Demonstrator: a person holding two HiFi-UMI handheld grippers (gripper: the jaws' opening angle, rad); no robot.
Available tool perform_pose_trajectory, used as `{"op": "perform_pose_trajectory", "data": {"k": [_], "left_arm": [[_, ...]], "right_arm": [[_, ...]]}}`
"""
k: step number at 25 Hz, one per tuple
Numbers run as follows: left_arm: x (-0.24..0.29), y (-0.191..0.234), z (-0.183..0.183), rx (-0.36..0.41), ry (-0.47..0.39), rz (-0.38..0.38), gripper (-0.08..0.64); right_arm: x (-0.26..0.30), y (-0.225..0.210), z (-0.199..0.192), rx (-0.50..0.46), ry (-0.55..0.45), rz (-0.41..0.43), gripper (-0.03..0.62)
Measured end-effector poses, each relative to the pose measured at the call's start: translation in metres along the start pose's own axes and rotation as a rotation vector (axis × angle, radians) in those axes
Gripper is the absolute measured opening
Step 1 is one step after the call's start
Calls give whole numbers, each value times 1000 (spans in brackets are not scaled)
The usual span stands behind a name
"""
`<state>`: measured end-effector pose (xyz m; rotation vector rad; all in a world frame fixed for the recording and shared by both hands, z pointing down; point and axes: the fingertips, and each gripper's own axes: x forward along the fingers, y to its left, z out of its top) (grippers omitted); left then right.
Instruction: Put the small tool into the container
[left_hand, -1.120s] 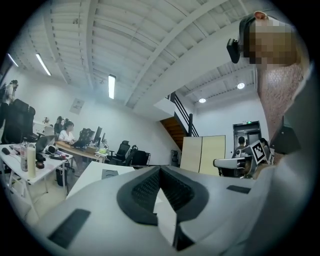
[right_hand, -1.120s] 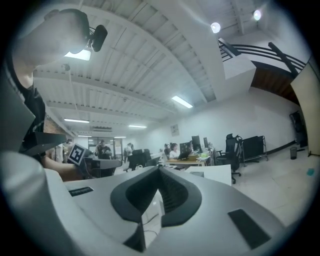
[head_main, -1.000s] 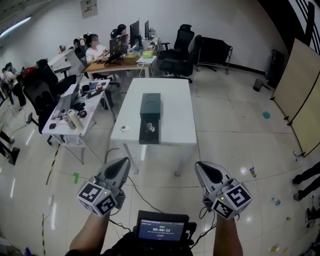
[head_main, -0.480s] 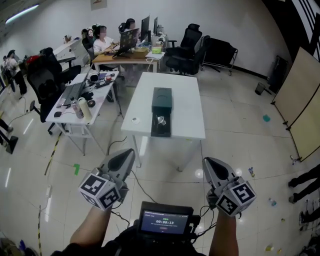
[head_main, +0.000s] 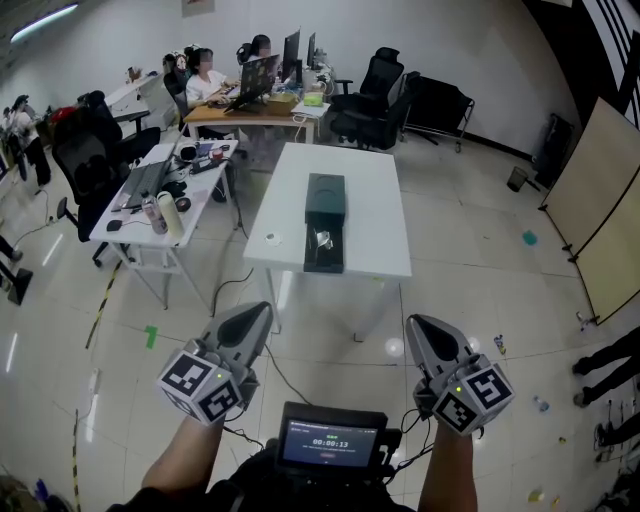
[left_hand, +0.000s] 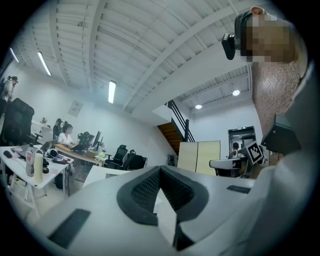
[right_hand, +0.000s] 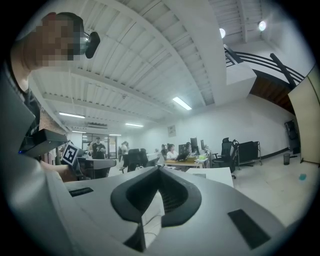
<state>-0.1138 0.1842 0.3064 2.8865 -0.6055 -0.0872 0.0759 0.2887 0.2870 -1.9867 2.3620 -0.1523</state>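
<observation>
A dark container (head_main: 325, 194) lies on the white table (head_main: 375, 220) ahead of me, with an open dark part (head_main: 322, 256) towards me. A small shiny tool (head_main: 322, 237) rests in that open part. A small white ring (head_main: 271, 239) sits on the table's left side. My left gripper (head_main: 262, 311) and right gripper (head_main: 415, 325) are held level, well short of the table, over the floor. Both are shut and hold nothing. The left gripper (left_hand: 160, 169) shows its pads meeting at the tip in its own view, and so does the right gripper (right_hand: 159, 168).
A cluttered desk (head_main: 135, 215) with a laptop and bottles stands left of the table. Office chairs (head_main: 372, 92) and a desk with seated people (head_main: 232, 95) are behind it. A wooden board (head_main: 608, 220) leans at the right. A screen unit (head_main: 330, 445) hangs at my chest.
The whole view has moved towards the white table, which now looks nearer and larger. Both grippers came forward with it and stayed shut.
</observation>
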Motion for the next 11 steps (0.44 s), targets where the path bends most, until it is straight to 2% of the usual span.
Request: {"op": "perform_pose_trajectory", "data": {"k": [4, 11], "left_arm": [[0, 7, -11, -5, 39, 35, 23], [4, 10, -11, -12, 34, 28, 23]], "right_arm": [[3, 4, -3, -14, 6, 15, 6], [10, 3, -9, -10, 9, 28, 6]]}}
